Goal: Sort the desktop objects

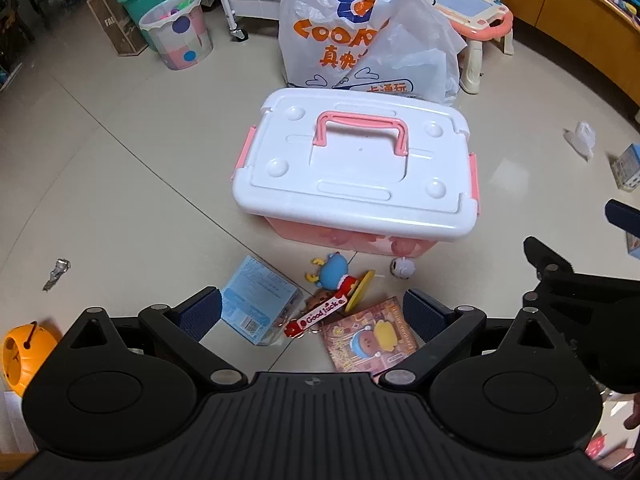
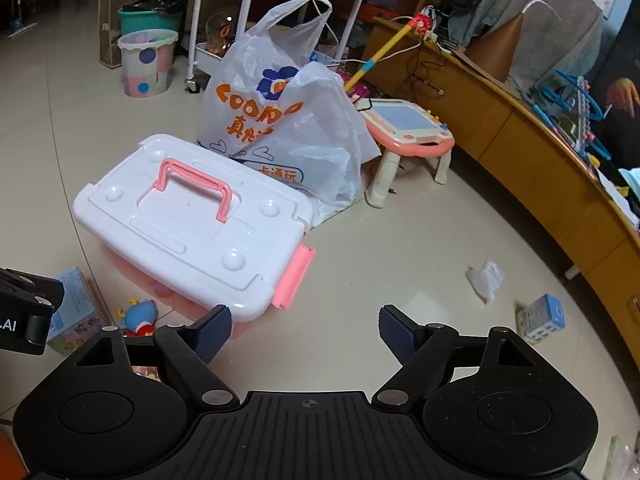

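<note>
Reading "COO…" in orange letters with Chinese characters beneath, a white plastic bag [image 1: 360, 40] stands on the floor just behind the storage box [image 1: 356, 168], whose white lid with pink handle [image 1: 362, 130] is on. The box's long axis runs left to right in the left wrist view. In front of it lie a blue carton [image 1: 256, 300], a blue toy figure [image 1: 334, 272], a "Good luck" tag [image 1: 320, 316] and a picture card [image 1: 370, 338]. The left gripper [image 1: 312, 316] hovers over these, fingers spread, holding nothing. The right gripper [image 2: 304, 330] is also spread and empty, beside the box's pink latch [image 2: 294, 278]. A small blue box [image 2: 540, 318] lies well apart to the right.
</note>
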`<state>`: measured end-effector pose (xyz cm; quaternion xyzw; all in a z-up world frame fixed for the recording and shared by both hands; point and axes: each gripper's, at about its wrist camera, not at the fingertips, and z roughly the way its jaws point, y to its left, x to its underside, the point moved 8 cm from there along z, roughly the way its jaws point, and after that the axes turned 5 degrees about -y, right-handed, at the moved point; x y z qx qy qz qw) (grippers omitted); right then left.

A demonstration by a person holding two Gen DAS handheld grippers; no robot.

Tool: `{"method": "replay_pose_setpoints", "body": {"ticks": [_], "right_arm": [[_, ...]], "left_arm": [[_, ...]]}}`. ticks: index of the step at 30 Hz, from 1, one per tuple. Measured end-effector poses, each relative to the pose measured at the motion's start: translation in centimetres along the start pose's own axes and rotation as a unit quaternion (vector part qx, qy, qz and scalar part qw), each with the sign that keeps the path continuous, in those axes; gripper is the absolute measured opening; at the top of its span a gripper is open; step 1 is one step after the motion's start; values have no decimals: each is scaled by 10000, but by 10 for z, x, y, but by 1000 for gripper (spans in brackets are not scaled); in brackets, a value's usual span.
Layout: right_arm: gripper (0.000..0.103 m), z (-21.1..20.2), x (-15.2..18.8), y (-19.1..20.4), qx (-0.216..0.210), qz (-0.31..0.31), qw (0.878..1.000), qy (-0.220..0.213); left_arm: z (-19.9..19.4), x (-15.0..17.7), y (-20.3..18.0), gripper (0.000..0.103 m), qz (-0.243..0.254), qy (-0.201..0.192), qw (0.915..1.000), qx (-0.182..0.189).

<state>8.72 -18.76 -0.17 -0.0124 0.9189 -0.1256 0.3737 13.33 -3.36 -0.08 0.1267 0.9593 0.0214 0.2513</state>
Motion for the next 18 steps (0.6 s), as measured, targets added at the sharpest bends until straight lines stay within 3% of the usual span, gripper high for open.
{"method": "replay_pose_setpoints", "body": {"ticks": [7, 12, 18], "right_arm": [[80, 0, 15, 3, -25, 87, 9999, 146], [88, 1, 23, 3, -39, 177, 9996, 235], [89, 5, 32, -1, -25, 308, 9989, 365]], "left_arm": [[2, 10, -1, 99, 138, 84, 9999, 3], [-1, 13, -2, 101, 240, 10, 9997, -23], [-5, 12, 3, 102, 232, -138, 9996, -57]]}}
